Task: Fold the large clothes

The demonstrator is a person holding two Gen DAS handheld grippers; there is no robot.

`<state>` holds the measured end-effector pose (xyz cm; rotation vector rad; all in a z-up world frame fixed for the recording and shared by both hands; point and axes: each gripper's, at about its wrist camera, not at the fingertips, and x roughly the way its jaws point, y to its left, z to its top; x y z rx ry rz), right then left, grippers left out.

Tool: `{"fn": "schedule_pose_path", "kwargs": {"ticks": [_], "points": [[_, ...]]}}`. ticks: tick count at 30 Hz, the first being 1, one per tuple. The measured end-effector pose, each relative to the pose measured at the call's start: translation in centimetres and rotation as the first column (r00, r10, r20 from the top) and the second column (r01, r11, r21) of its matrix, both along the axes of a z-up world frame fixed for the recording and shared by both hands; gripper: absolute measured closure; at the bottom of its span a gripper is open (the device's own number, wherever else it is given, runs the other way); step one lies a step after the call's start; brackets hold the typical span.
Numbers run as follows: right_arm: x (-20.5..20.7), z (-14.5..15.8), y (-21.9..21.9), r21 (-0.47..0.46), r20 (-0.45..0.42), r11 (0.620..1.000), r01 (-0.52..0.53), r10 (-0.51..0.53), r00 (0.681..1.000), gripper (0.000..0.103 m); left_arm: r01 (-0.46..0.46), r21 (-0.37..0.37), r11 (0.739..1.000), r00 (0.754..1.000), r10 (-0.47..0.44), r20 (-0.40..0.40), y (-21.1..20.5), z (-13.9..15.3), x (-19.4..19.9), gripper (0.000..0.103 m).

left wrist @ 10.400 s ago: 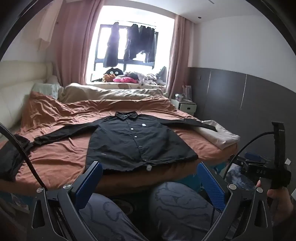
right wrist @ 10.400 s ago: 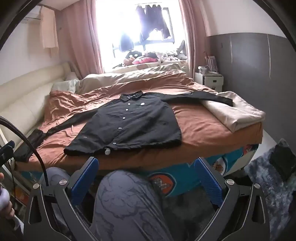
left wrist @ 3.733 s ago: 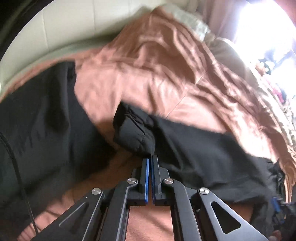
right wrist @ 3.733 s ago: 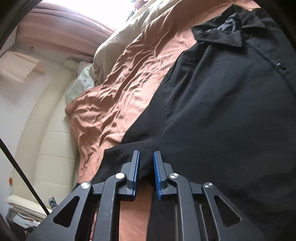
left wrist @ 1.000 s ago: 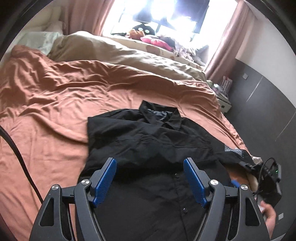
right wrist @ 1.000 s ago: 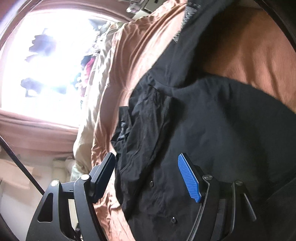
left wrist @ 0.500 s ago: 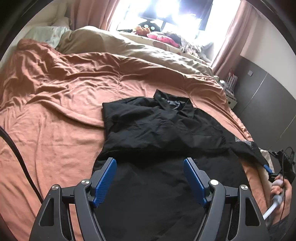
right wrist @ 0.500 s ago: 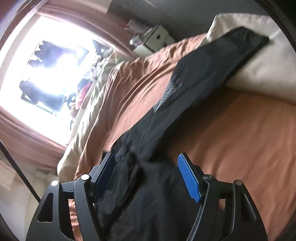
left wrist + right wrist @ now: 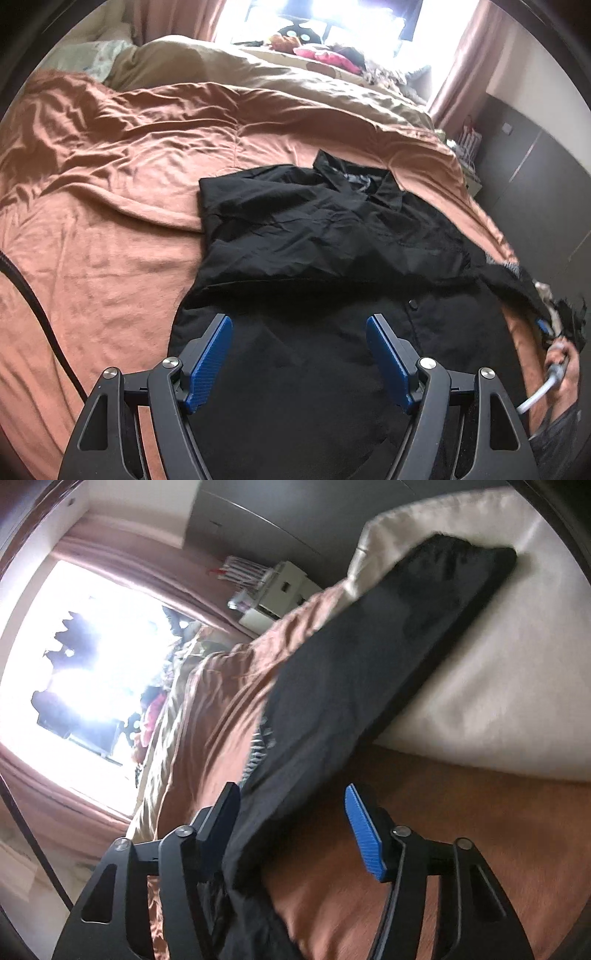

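Reaching: right gripper [image 9: 291, 830], jaws spread wide, nothing clamped, straddling the sleeve.
Sleeve [image 9: 369, 672]: long axis running straight ahead, up and right, cuff on the cream pillow [image 9: 517, 664].
Shirt [image 9: 332, 258]: flat on the rust bedspread [image 9: 110, 184], other sleeve already folded in.
Left gripper [image 9: 299, 354]: wide open, empty, above the hem, farther from the sleeve.

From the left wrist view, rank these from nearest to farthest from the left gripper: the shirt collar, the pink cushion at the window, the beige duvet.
Measured from the left gripper:
1. Shirt collar, just ahead, atop the black shirt.
2. Beige duvet, across the bed's far end.
3. Pink cushion, on the sill behind the duvet.
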<state>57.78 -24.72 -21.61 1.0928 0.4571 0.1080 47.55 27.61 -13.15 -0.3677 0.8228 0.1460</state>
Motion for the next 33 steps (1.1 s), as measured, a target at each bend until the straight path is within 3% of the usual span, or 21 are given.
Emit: {"fn": "schedule_pose_path", "kwargs": {"ticks": [3, 10, 13, 18, 22, 27, 33], "points": [[1.3, -1.0, -0.4, 0.038, -0.008, 0.999, -0.010, 0.010, 1.000, 0.050, 0.006, 0.043, 0.999, 1.000, -0.005, -0.027, -0.3, -0.7, 0.4, 0.027], [2.6, -1.2, -0.7, 0.074, 0.017, 0.996, -0.042, 0.041, 0.999, 0.090, -0.025, 0.023, 0.999, 0.998, 0.027, -0.062, 0.4, -2.3, 1.2, 0.027], [2.0, 0.1, -0.3, 0.061, 0.058, 0.997, -0.054, 0.050, 0.997, 0.098, -0.043, -0.002, 0.999, 0.998, 0.043, -0.055, 0.7, -2.3, 0.9, 0.027], [0.8, 3.7, 1.6, -0.071, 0.152, 0.993, -0.099, 0.109, 0.982, 0.102, -0.054, -0.019, 0.998, 0.998, 0.053, -0.028, 0.8, -1.5, 0.6, 0.027], [-0.7, 6.5, 4.6, -0.126, 0.233, 0.981, -0.145, 0.171, 0.957, 0.102, -0.048, -0.034, 0.998, 0.999, 0.048, -0.023, 1.2, -1.2, 0.3, 0.027], [-2.4, 10.3, 10.7, -0.233, 0.301, 0.939, -0.253, 0.317, 0.900, 0.102, -0.055, -0.050, 0.997, 0.998, 0.055, -0.014, 2.3, -0.6, -0.3, 0.027], [-4.3, 13.6, 17.4, -0.347, 0.311, 0.875, -0.339, 0.448, 0.838, 0.102, -0.078, -0.122, 0.989, 0.996, 0.082, 0.021, 4.6, 0.5, -1.6, 0.027]]}}
